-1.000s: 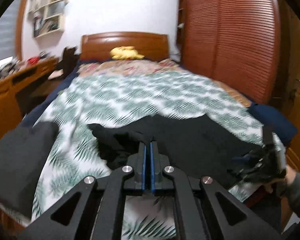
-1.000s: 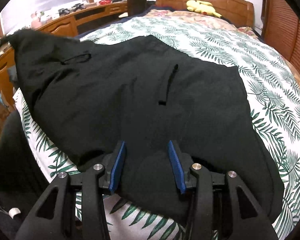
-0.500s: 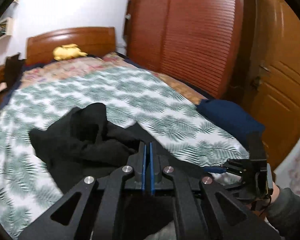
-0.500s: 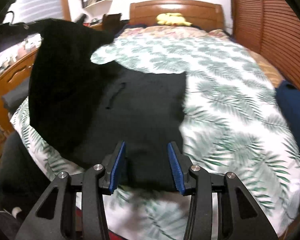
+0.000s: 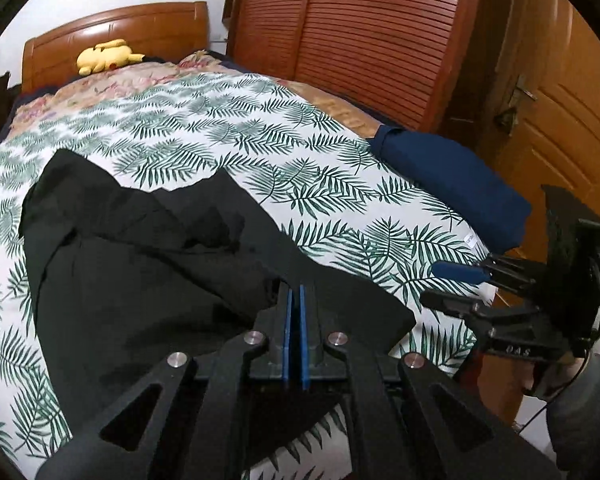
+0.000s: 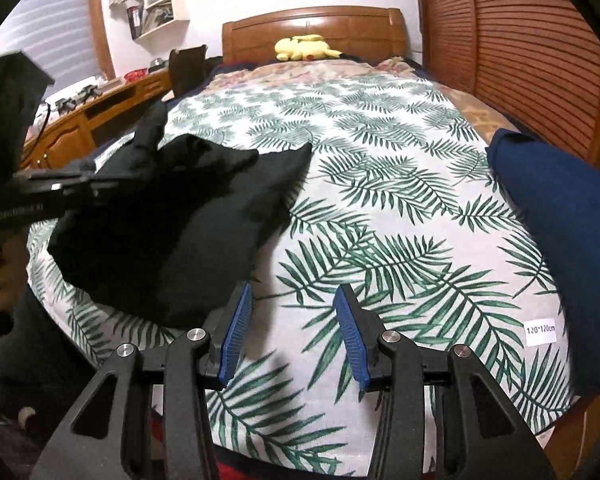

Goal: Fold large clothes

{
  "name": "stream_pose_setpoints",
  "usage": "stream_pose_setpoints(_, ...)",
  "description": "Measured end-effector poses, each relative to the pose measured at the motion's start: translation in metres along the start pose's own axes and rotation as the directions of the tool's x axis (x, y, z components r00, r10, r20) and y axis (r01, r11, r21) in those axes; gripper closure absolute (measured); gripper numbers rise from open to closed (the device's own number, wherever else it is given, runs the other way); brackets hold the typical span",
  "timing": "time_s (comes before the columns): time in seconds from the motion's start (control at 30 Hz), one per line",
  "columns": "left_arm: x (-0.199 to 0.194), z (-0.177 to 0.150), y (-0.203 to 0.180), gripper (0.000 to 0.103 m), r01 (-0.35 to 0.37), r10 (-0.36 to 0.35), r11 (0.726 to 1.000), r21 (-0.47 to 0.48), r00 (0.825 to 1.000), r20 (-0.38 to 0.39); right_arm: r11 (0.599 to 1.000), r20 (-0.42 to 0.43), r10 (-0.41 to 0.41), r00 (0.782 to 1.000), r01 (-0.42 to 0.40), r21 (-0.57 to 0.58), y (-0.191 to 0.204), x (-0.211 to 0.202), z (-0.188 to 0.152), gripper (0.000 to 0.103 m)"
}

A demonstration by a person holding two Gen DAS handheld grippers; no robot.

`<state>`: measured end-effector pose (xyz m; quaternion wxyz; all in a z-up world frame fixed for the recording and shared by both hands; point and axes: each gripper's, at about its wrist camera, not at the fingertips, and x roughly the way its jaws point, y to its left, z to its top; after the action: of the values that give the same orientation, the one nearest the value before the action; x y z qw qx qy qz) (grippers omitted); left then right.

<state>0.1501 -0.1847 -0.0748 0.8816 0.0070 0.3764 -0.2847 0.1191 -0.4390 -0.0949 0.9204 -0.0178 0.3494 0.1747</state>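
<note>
- Black, soft, bulky garment [image 5: 148,280] lies half-doubled on the near left part of the leaf-print bedspread [image 5: 220,128]; a flap is thrown over its body, with a loose corner [image 6: 284,156] pointing toward the headboard.
- Its long axis seems to run from the near bed edge toward the headboard, though the rumpled upper layer hides the true outline.
- Pinched cloth rises to the left gripper [image 5: 294,300]: the blue pads are together on a fold of the black fabric, so that edge is carried, not lying flat.
- In the right wrist view the same gripper [image 6: 60,184] shows from the side at the garment's left, with cloth draped over its fingers.
- Blue-padded right gripper [image 6: 290,312] hangs over bare bedspread just right of the garment's near corner; its jaws stand apart with nothing between them.
- From the right gripper the garment lies to the left and slightly ahead, its nearest edge just beside the left pad.
- Judged from this, the left hand is on the cloth and the right is the nearer free one for the near right corner; a short sideways reach would meet it.
- Further right, well apart from the garment, a folded navy blue cloth pile [image 6: 556,216] sits at the bed's right edge, and a yellow plush toy [image 6: 304,46] rests by the wooden headboard [image 6: 312,24].
</note>
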Motion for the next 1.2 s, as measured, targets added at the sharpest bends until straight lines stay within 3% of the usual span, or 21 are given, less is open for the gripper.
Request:
stream_pose_setpoints(0.13, -0.018, 0.0, 0.002, 0.101, 0.002, -0.002, 1.0, -0.017, 1.0, 0.02, 1.0, 0.016, 0.017, 1.0, -0.017, 0.006, 0.008, 0.002, 0.009, 0.06)
stream_pose_setpoints(0.27, -0.058, 0.003, -0.001, 0.097, 0.043, -0.044, 0.999, 0.004, 0.995, 0.091, 1.0, 0.03, 0.018, 0.999, -0.017, -0.014, 0.019, 0.003, 0.02, 0.06)
stream_pose_setpoints(0.5, -0.121, -0.002, 0.022, 0.088, 0.011, -0.007, 1.0, -0.018, 0.981, 0.194, 0.998, 0.068, 0.042, 0.997, -0.039, -0.046, 0.046, 0.0, 0.054, 0.058)
stream_pose_setpoints(0.8, -0.169, -0.042, 0.098, 0.08, -0.135, 0.162, 0.982, -0.129, 0.961, 0.225, 0.978, 0.096, 0.107, 0.99, -0.088, -0.187, 0.12, 0.01, 0.106, 0.049)
stream_pose_setpoints(1.03, -0.177, -0.08, 0.142, 0.08, -0.205, 0.247, 0.955, -0.217, 0.95, 0.191, 0.955, 0.016, 0.154, 0.988, -0.145, -0.258, 0.167, 0.052, 0.122, 0.048)
stream_pose_setpoints(1.2, -0.174, -0.101, 0.154, 0.08, -0.262, 0.3, 0.938, -0.226, 0.941, 0.156, 0.952, -0.037, 0.142, 0.989, -0.147, -0.269, 0.174, 0.077, 0.128, 0.048)
